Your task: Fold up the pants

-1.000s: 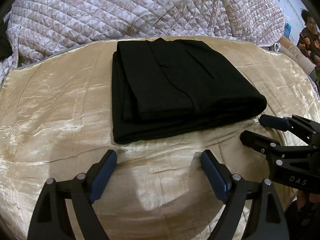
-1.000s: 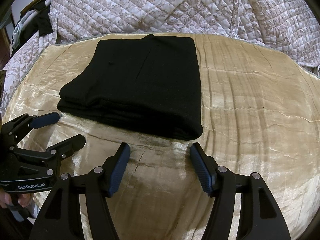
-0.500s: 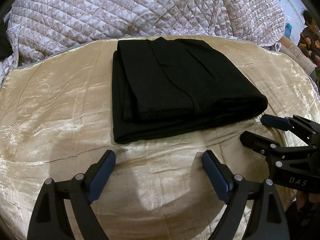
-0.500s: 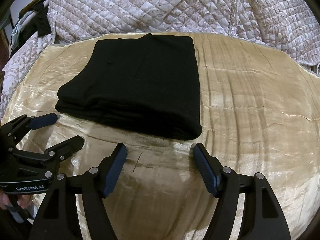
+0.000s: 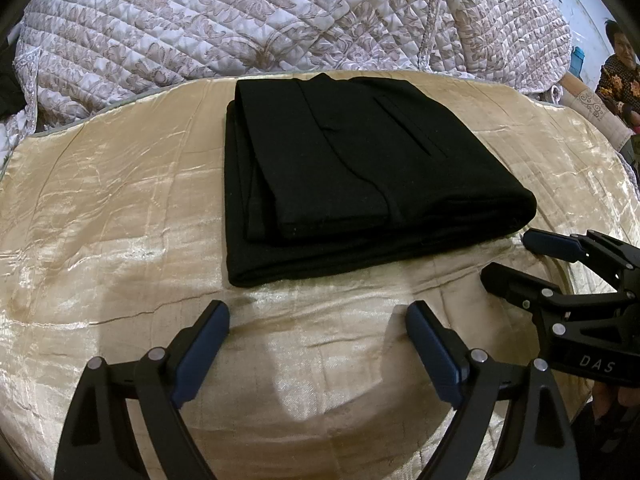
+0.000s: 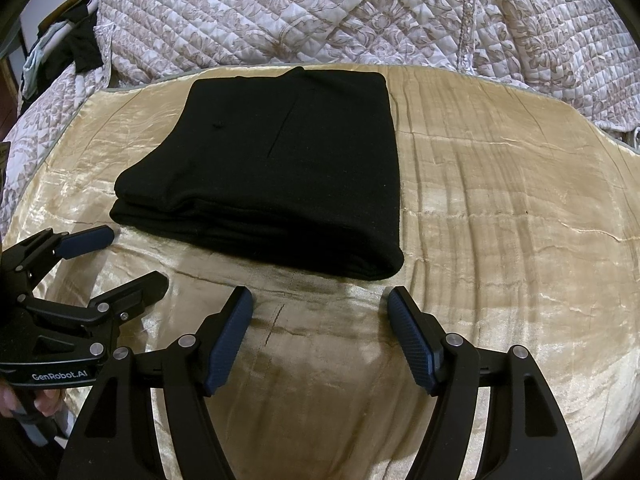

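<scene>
You are holding the left gripper (image 5: 318,318) with its jaws spread wide and gripping nothing, its blue pads (image 5: 202,350) hanging over the gold bedspread (image 5: 104,208) just short of the pants (image 5: 360,172). You are keeping the right gripper (image 6: 320,304) likewise splayed and bare, its fingertips (image 6: 412,340) pointing at the near edge of the pants (image 6: 280,168) without touching the cloth. The pants are lying folded into a thick black rectangle near the middle of the bedspread, layered edges showing on their left side in the left wrist view. Each gripper is appearing in the other's camera: the right one (image 5: 516,258) is sitting low at the pants' right corner, close to the fold, and the left one (image 6: 128,256) is resting near their left corner. Your hand (image 6: 44,398) is wrapping the left gripper's handle. A quilted blanket (image 5: 280,20) is piled behind the bedspread, and a person (image 5: 620,76) is sitting at the far right edge.
</scene>
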Motion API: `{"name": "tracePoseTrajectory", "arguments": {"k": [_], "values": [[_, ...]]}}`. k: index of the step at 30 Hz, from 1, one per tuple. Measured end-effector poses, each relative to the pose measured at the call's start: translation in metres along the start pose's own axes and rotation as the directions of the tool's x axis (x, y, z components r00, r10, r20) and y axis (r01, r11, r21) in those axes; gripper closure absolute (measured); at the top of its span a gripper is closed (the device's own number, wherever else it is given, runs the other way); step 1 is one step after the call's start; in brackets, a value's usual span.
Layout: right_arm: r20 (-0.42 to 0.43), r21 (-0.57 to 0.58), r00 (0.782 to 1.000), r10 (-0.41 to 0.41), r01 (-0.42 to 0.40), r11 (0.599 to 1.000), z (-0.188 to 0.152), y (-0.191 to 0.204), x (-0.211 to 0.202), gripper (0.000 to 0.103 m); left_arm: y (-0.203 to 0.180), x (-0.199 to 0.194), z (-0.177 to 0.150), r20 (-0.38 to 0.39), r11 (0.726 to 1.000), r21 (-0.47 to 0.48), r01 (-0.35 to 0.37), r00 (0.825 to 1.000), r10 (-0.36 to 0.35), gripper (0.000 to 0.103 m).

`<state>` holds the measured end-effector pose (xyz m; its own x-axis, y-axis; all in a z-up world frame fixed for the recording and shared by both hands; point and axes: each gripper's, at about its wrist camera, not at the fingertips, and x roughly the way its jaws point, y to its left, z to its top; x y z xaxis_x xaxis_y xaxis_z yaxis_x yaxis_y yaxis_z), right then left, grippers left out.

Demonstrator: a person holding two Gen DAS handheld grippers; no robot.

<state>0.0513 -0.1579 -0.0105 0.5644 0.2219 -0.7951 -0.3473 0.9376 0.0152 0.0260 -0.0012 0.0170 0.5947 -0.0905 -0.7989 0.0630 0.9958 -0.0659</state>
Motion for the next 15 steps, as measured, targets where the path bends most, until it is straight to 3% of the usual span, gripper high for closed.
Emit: {"name": "tracePoseTrajectory", "arguments": {"k": [15], "values": [[0.0,-0.001,1.0,0.0,0.0,1.0,0.0002,0.0002,-0.0002,0.032,0.0024,0.0017,-0.0001,-0.002,1.0,-0.004,-0.005,1.0,0.005,0.01]]}}
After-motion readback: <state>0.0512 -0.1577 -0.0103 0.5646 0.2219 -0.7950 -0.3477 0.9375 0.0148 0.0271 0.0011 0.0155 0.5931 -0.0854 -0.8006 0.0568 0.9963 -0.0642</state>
